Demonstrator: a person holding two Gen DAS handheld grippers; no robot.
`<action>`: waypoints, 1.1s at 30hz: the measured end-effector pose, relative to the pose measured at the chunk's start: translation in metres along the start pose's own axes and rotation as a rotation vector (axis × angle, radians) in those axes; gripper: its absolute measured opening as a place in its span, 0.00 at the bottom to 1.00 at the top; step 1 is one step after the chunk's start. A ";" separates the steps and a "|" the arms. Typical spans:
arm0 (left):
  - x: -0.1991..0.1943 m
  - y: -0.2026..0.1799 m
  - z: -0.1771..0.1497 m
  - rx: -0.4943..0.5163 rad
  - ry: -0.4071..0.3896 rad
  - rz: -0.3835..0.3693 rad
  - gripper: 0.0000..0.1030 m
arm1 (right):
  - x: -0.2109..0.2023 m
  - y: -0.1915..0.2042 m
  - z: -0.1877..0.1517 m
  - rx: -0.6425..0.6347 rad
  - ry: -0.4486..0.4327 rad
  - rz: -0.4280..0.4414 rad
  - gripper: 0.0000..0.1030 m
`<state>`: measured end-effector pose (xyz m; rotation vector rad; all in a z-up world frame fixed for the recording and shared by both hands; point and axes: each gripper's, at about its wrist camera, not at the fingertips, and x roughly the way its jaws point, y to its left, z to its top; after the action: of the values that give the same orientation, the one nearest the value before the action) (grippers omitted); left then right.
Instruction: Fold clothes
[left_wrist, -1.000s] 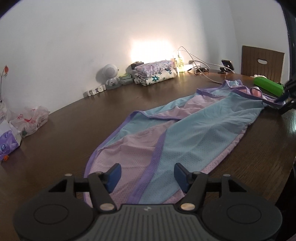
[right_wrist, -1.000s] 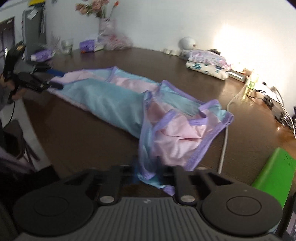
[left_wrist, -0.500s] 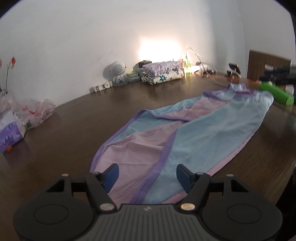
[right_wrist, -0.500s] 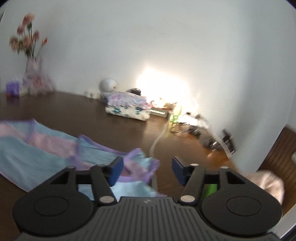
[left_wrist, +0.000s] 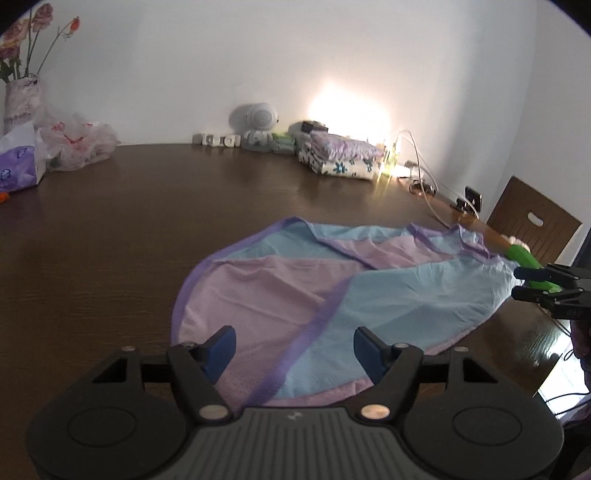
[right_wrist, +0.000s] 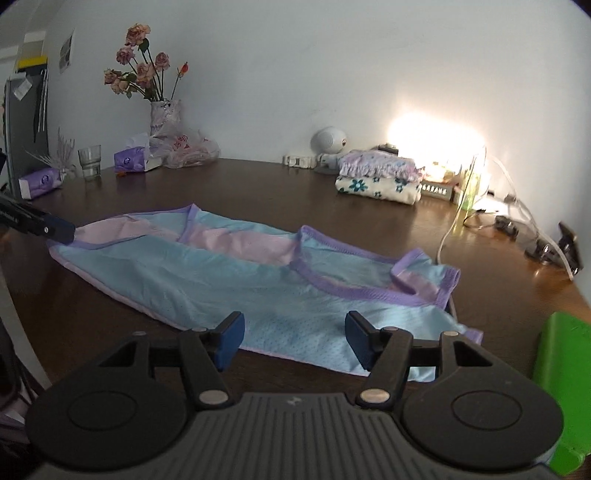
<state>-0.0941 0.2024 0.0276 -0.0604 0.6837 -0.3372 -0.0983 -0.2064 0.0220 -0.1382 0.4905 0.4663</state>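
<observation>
Right wrist: blue-pink mesh garment (right_wrist: 229, 273) flat on table (right_wrist: 258, 184); both hand-held grippers agape, empty.

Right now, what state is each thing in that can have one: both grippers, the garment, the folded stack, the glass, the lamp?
Left gripper: open, holding nothing, over one end of the garment.
Right gripper: open, holding nothing, over the other end.
Blue and pink garment: spread flat on the table, lengthwise fold, not yet folded across.
Folded stack: folded, by the wall.
Glass: upright; contents unclear.
Lamp: lit.
</observation>
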 end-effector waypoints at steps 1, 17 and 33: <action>-0.001 0.001 0.000 -0.010 0.003 -0.007 0.67 | 0.002 -0.001 0.000 0.001 0.006 -0.002 0.60; -0.016 0.000 -0.011 -0.023 -0.029 -0.047 0.04 | -0.001 -0.027 -0.003 0.004 0.027 -0.149 0.63; -0.035 -0.001 -0.030 -0.070 -0.060 0.016 0.03 | 0.006 -0.040 -0.012 0.012 0.073 -0.162 0.39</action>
<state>-0.1384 0.2147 0.0262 -0.1314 0.6365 -0.2951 -0.0796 -0.2422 0.0094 -0.1821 0.5490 0.3001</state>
